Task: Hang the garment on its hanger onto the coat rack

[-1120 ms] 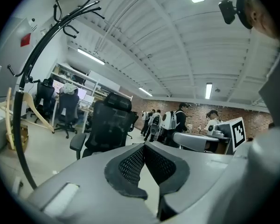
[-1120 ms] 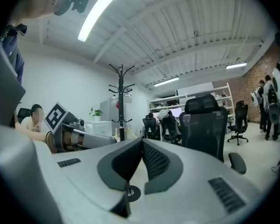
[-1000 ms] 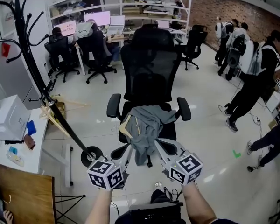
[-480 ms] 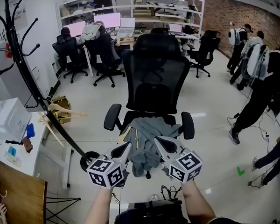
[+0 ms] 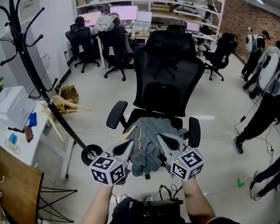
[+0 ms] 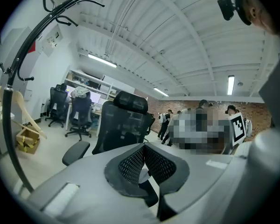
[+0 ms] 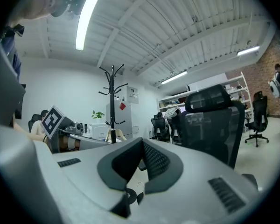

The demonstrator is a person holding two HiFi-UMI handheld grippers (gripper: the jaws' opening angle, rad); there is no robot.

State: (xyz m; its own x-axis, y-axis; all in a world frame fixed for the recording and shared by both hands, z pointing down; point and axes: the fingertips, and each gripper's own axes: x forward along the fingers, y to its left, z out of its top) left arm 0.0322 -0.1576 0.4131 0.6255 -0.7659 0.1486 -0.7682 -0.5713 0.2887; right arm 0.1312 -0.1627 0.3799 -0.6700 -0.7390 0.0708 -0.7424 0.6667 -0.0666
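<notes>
A grey garment (image 5: 151,141) lies crumpled on the seat of a black mesh office chair (image 5: 170,73), with a wooden hanger (image 5: 130,133) showing at its left side. The black coat rack (image 5: 35,78) leans from the top left down to its round base (image 5: 91,153). My left gripper (image 5: 129,145) is shut and empty, just short of the garment's left edge. My right gripper (image 5: 161,138) is shut too, its tips over the garment's near right part. In the gripper views the left gripper (image 6: 143,147) and the right gripper (image 7: 142,142) have their pads together with nothing between them.
A white desk with a white box (image 5: 7,111) stands at the left, a wooden table (image 5: 14,185) in the lower left corner. Spare wooden hangers (image 5: 65,104) lie by a cardboard box. Office chairs and desks fill the back; people (image 5: 270,97) stand at the right.
The head view has swung, so chair and rack sit further right and nearer. Both grippers stay shut in front of the garment, barely moved relative to it. The people have slid towards the right edge.
</notes>
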